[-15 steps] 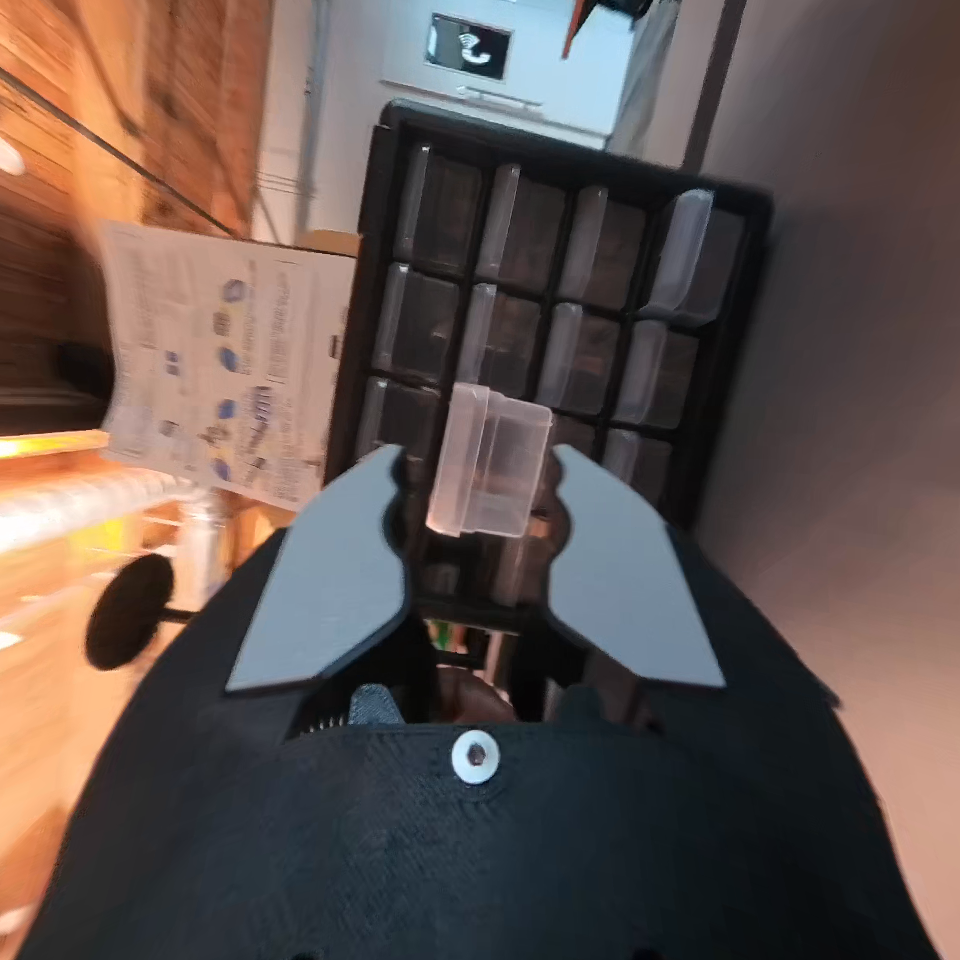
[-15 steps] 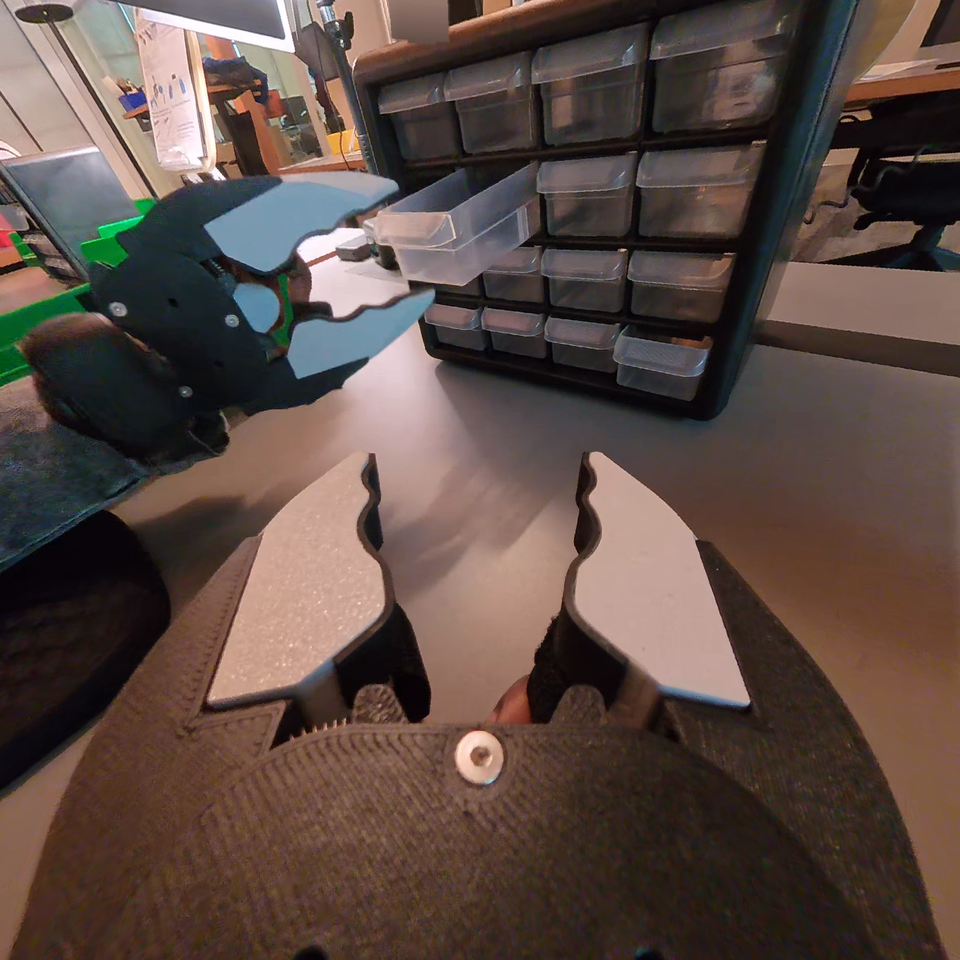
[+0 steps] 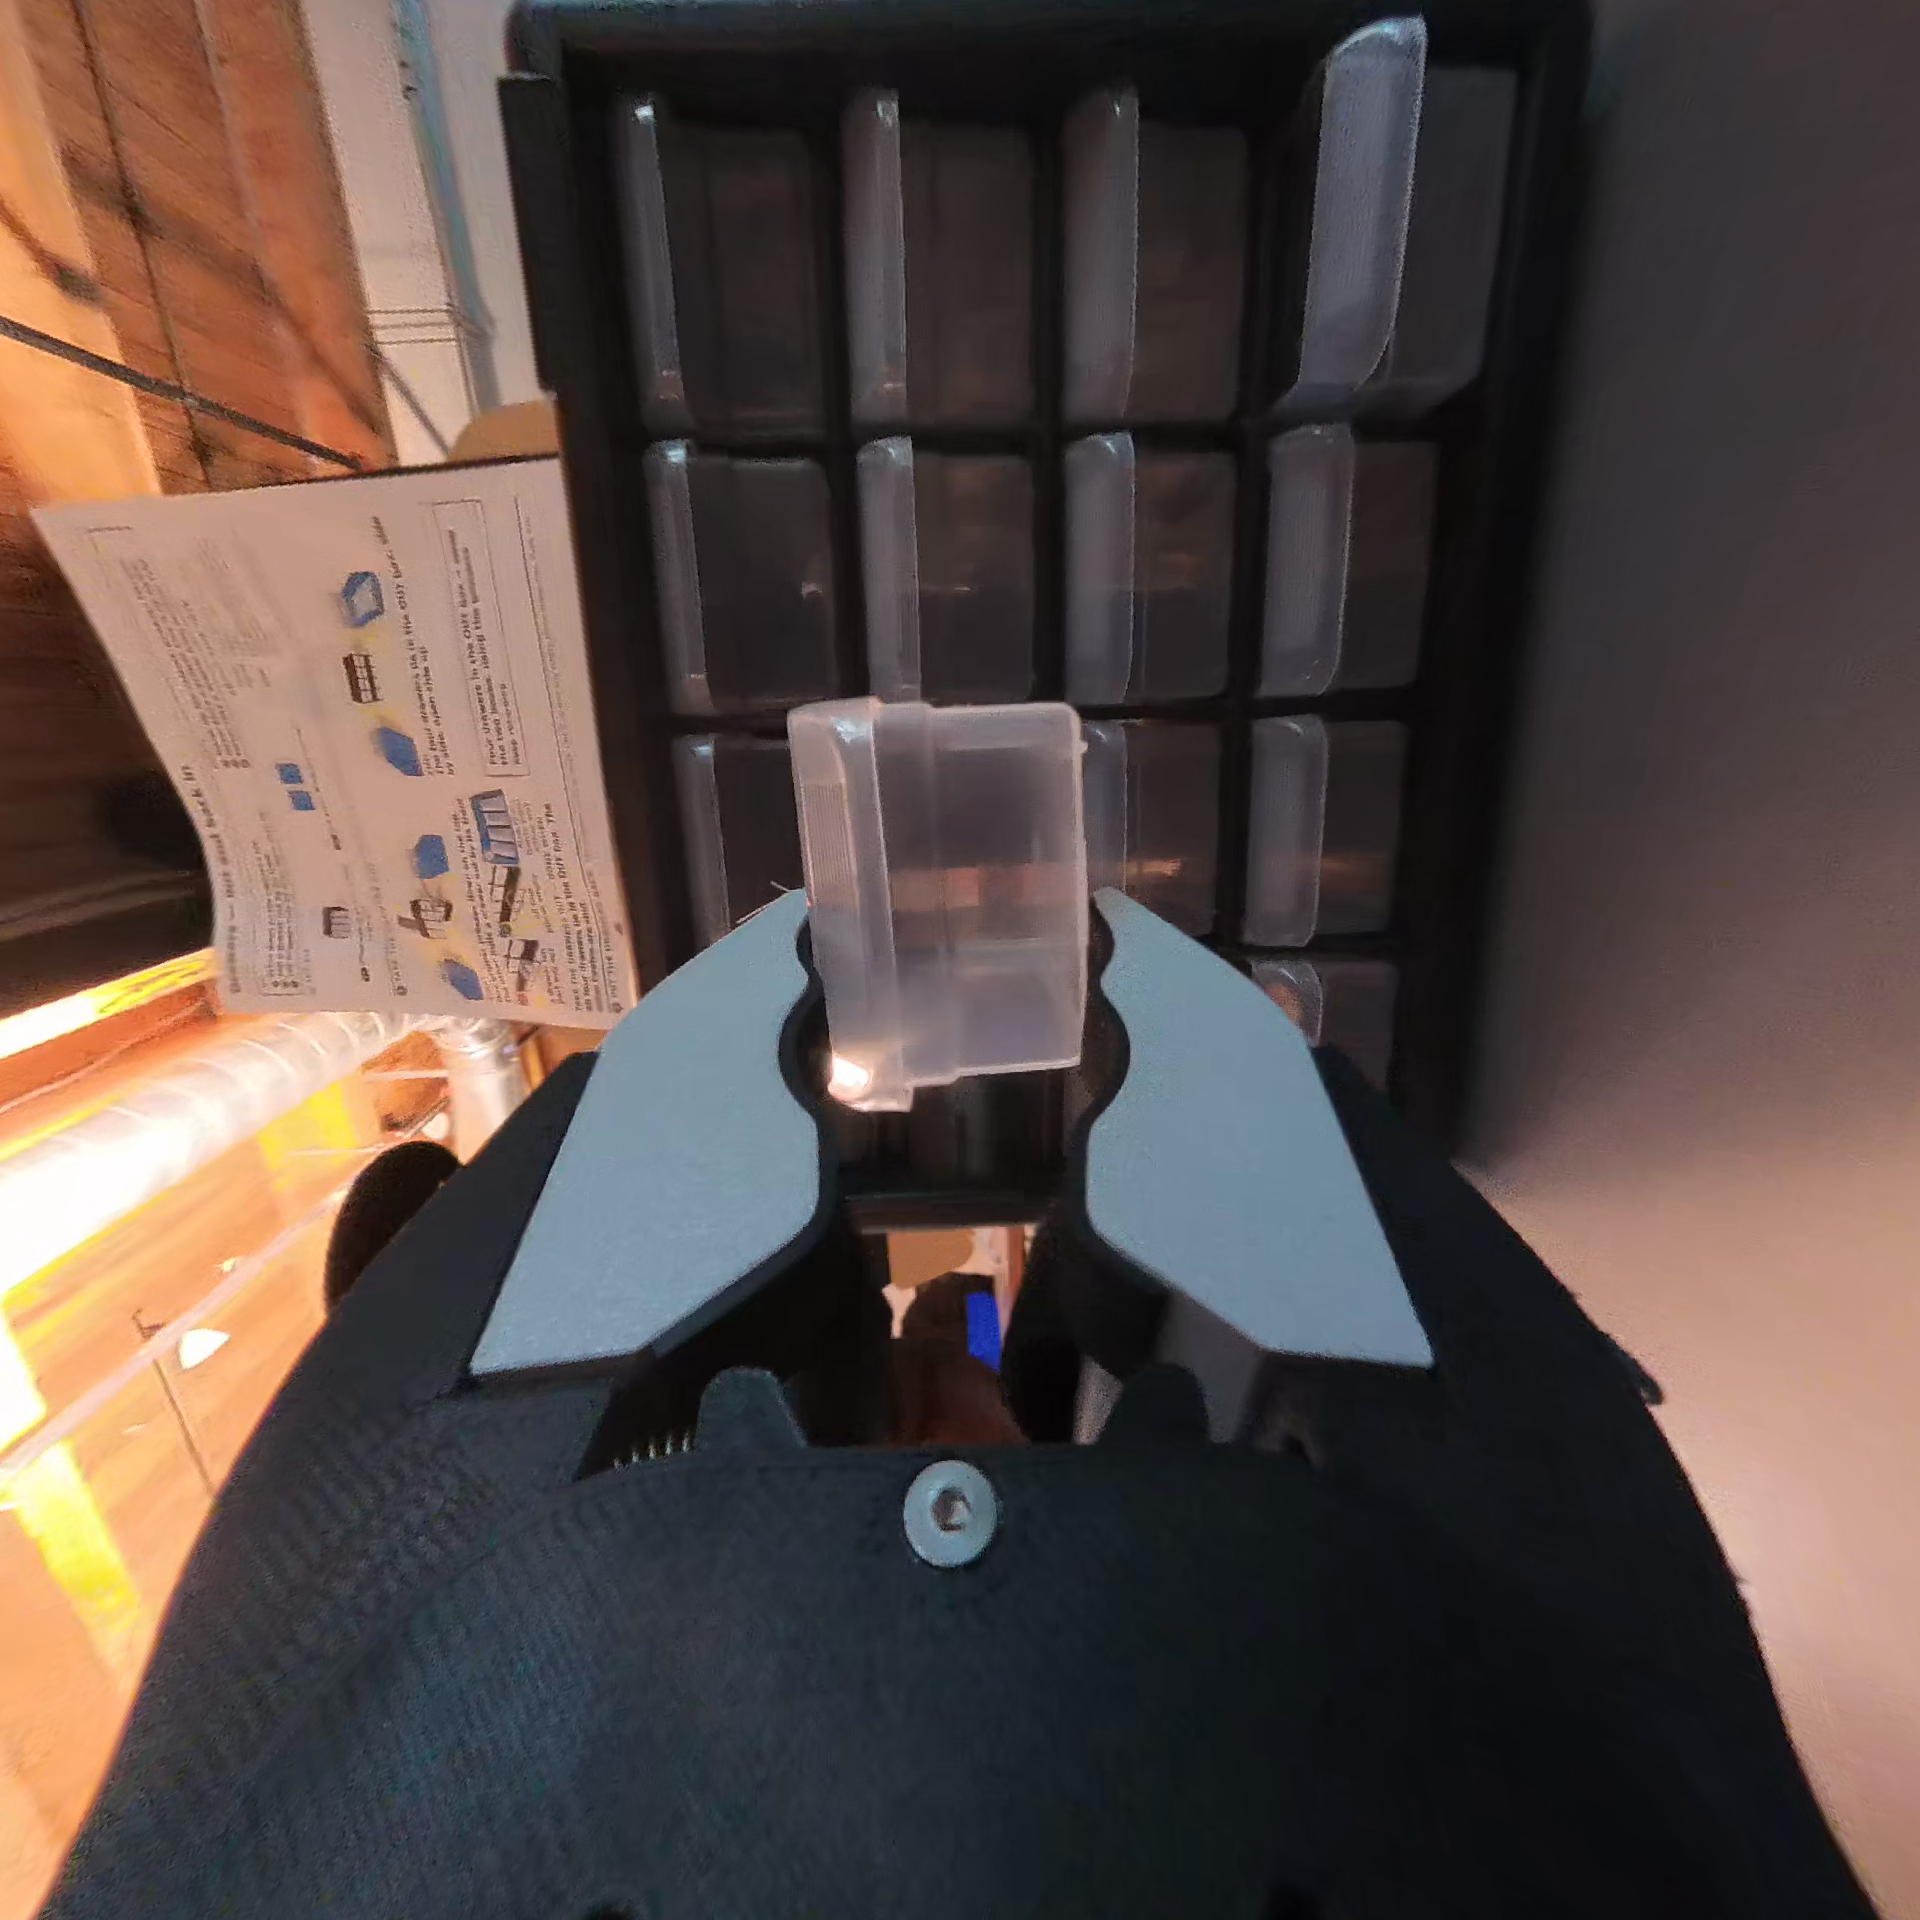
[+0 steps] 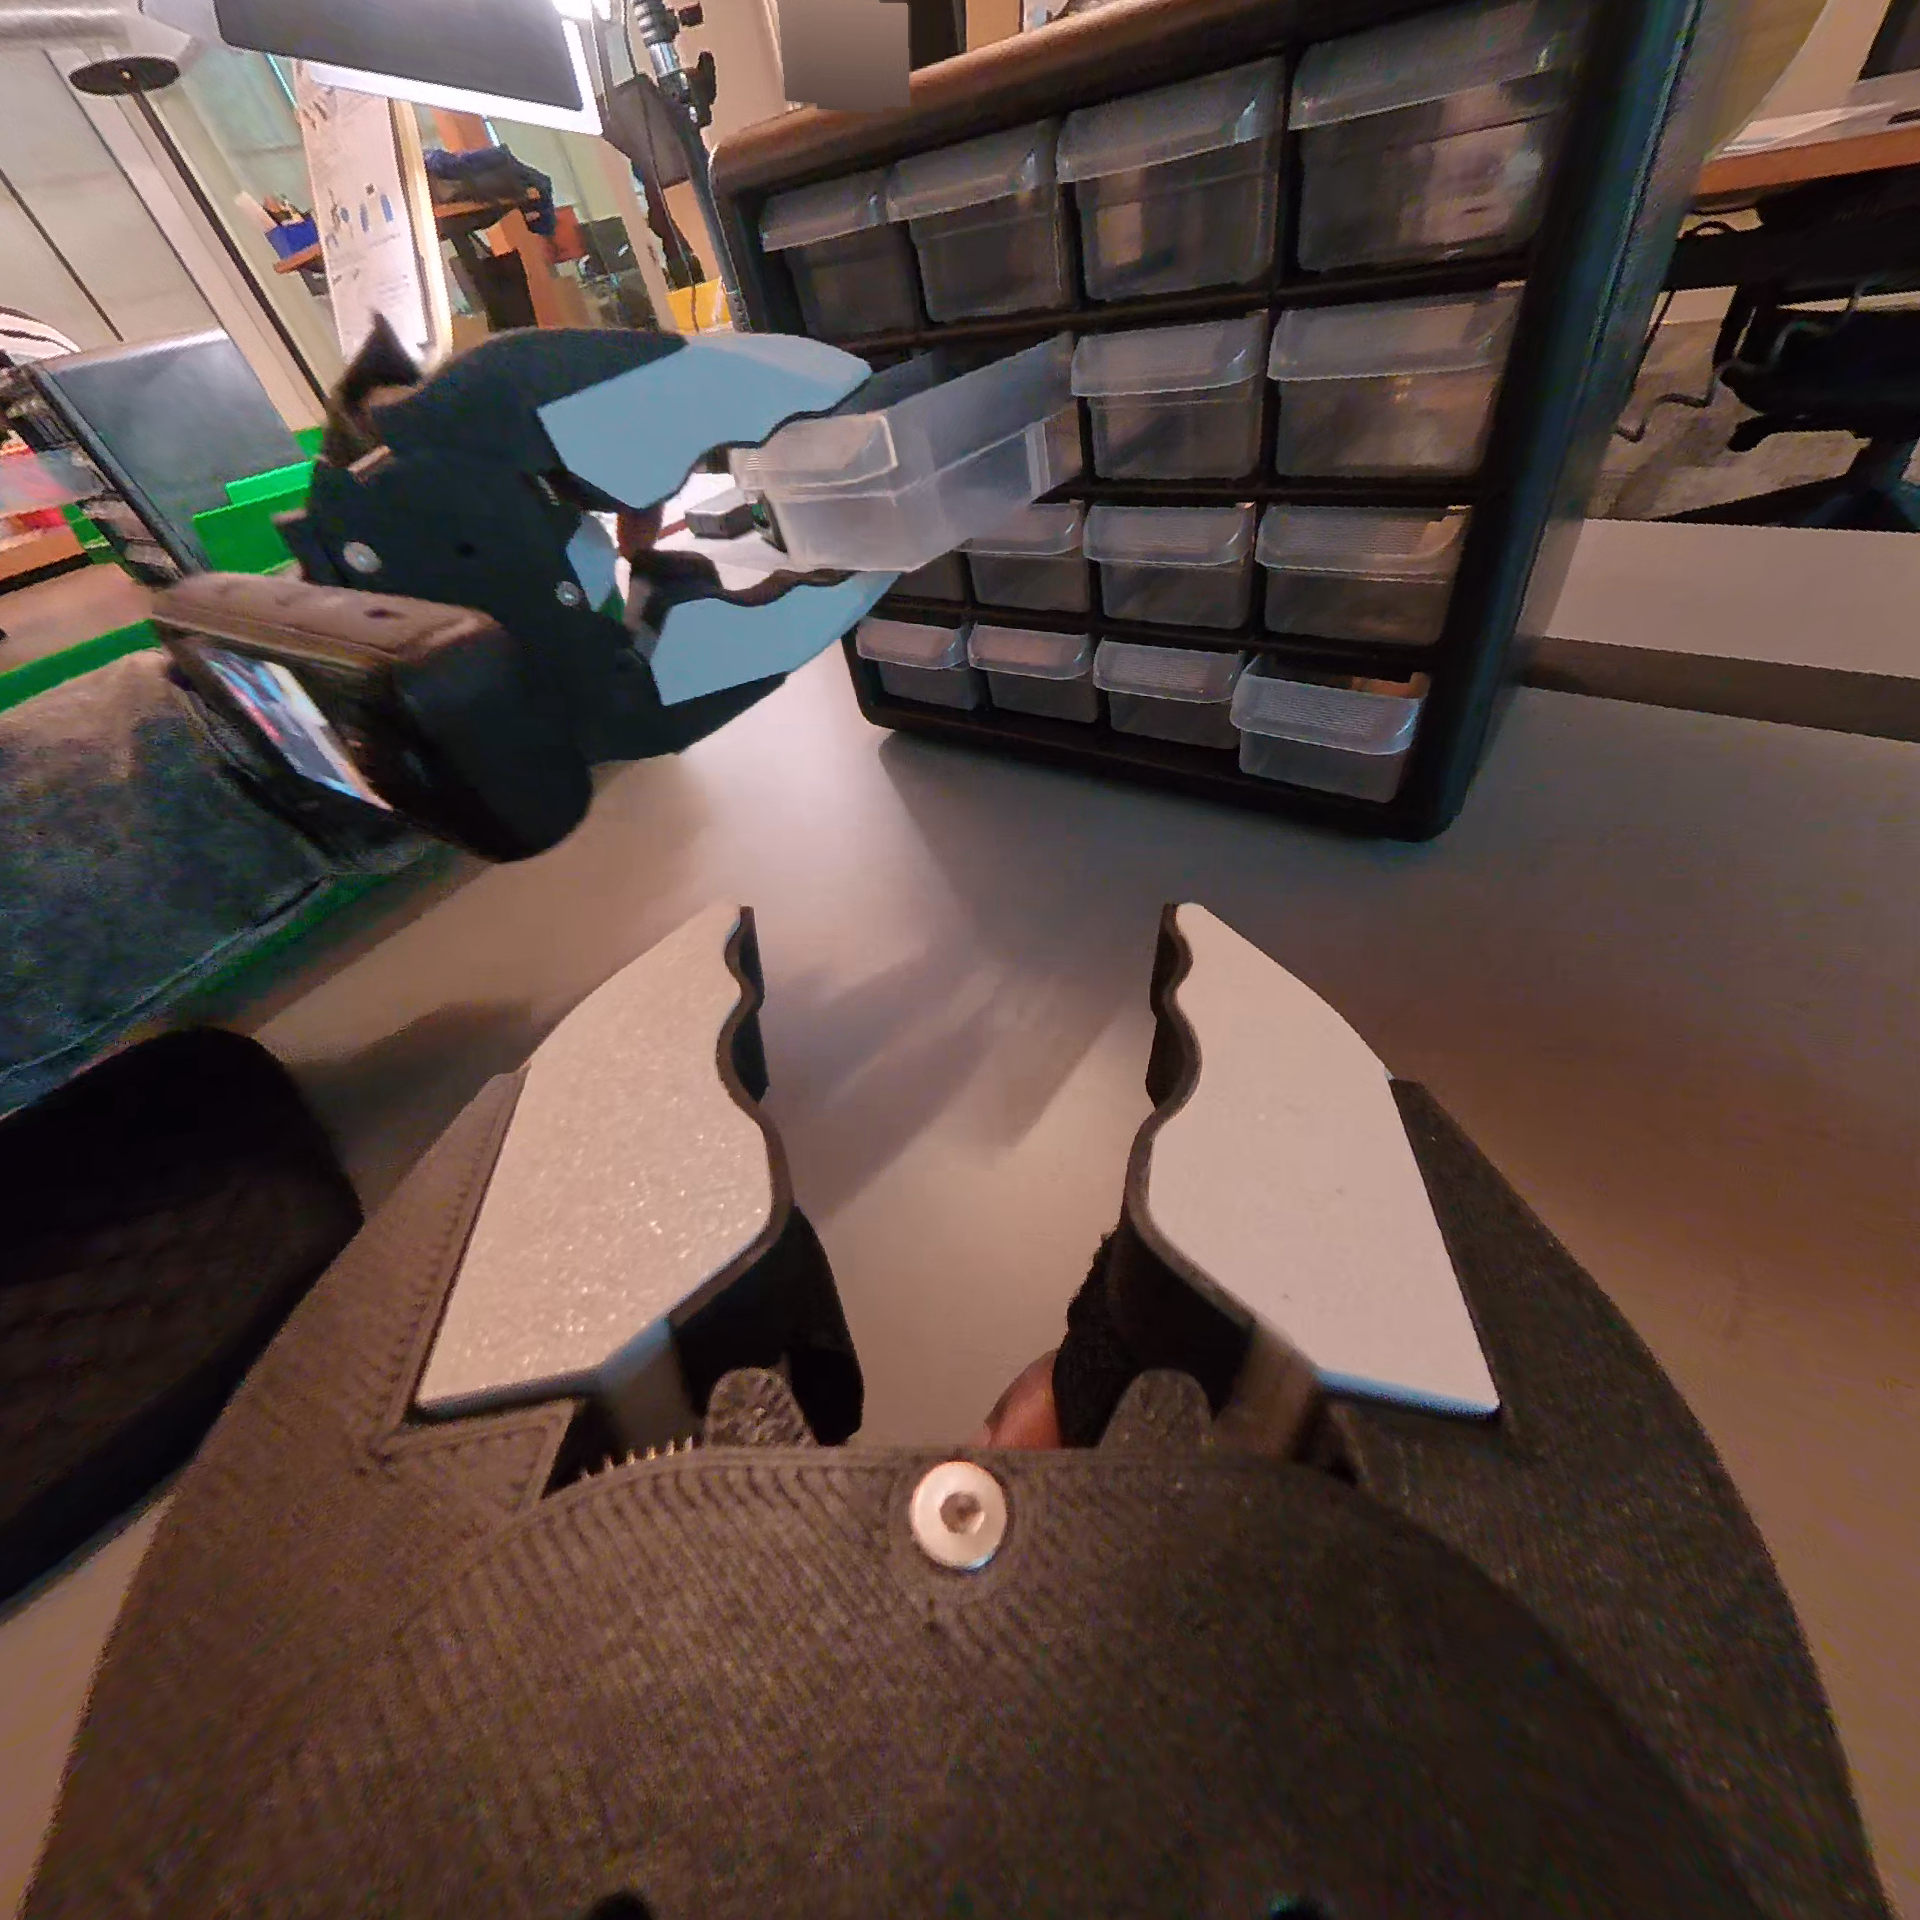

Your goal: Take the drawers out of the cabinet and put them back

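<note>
Left gripper (image 4: 774,525): black with grey fingers, turned on its side, jaws clamped above and below the front of a clear plastic drawer (image 4: 894,473).
Drawer: partly out of its slot in the second row of the black cabinet of small clear drawers (image 4: 1538,416), tilted, rear end still inside.
Right gripper (image 4: 956,997): low over the grey table (image 4: 1558,987), jaws apart, holding nothing, well short of the cabinet.
Bottom-right drawer (image 4: 1330,727): stood slightly proud of its neighbours.
</note>
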A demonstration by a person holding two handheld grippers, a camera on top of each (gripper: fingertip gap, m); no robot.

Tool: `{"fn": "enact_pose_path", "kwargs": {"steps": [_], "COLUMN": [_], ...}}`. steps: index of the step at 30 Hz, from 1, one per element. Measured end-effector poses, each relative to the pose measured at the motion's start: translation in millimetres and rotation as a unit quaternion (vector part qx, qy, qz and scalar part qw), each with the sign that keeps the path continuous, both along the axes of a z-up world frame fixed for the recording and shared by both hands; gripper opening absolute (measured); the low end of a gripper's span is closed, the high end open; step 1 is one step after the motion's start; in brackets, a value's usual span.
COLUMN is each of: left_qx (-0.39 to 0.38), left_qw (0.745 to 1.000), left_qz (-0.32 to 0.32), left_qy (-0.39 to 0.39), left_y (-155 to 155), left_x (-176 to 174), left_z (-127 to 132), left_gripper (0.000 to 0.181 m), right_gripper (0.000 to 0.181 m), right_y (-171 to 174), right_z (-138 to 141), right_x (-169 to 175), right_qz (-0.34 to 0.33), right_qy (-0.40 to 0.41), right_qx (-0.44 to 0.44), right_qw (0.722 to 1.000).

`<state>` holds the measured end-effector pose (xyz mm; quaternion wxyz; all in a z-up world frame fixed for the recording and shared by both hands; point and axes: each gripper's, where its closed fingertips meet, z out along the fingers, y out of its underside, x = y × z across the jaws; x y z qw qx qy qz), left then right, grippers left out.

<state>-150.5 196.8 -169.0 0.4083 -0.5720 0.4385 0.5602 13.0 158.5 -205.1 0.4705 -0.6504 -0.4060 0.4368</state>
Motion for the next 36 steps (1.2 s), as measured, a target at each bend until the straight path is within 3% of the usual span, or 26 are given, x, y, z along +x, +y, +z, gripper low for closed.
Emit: {"fn": "enact_pose_path", "kwargs": {"steps": [7, 13, 18, 22, 24, 27, 30, 33, 36], "left_qx": [-0.041, -0.1, -0.041, 0.063, 0.091, 0.107, 0.069, 0.009, -0.041], "left_qw": [0.999, 0.991, 0.994, 0.974, 0.958, 0.957, 0.962, 0.948, 0.922], "left_qz": [-0.013, -0.024, -0.051, -0.121, -0.132, -0.13, -0.174, -0.255, -0.332], "left_qy": [-0.017, -0.087, -0.083, -0.182, -0.237, -0.236, -0.201, -0.192, -0.194], "left_y": [-25, -39, -44, -61, -72, -86, -96, -109, -127], "left_x": [16, 31, 39, 53, 54, 55, 73, 95, 117], "left_z": [7, 17, 39, 52, 50, 38, 18, 2, -6], "left_gripper": [0.045, 0.045, 0.045, 0.045, 0.045, 0.045, 0.045, 0.045, 0.045], "right_gripper": [0.072, 0.072, 0.072, 0.074, 0.075, 0.078, 0.083, 0.078, 0.077], "right_y": [0, 1, 1, -2, -4, -8, -13, -31, -47], "right_z": [1, 2, 3, 8, 10, 12, 15, 28, 21], "right_x": [0, 1, 2, 2, 2, 1, 1, 1, -4], "right_qz": [-0.001, -0.002, -0.002, 0.006, 0.01, 0.011, 0.002, -0.001, 0.032], "right_qy": [0.001, 0.007, 0.011, 0.022, 0.022, 0.008, -0.052, -0.069, -0.096], "right_qx": [0.003, -0.006, -0.005, 0.007, 0.023, 0.079, 0.241, 0.422, 0.51], "right_qw": [1.0, 1.0, 1.0, 1.0, 0.999, 0.997, 0.969, 0.904, 0.855]}}
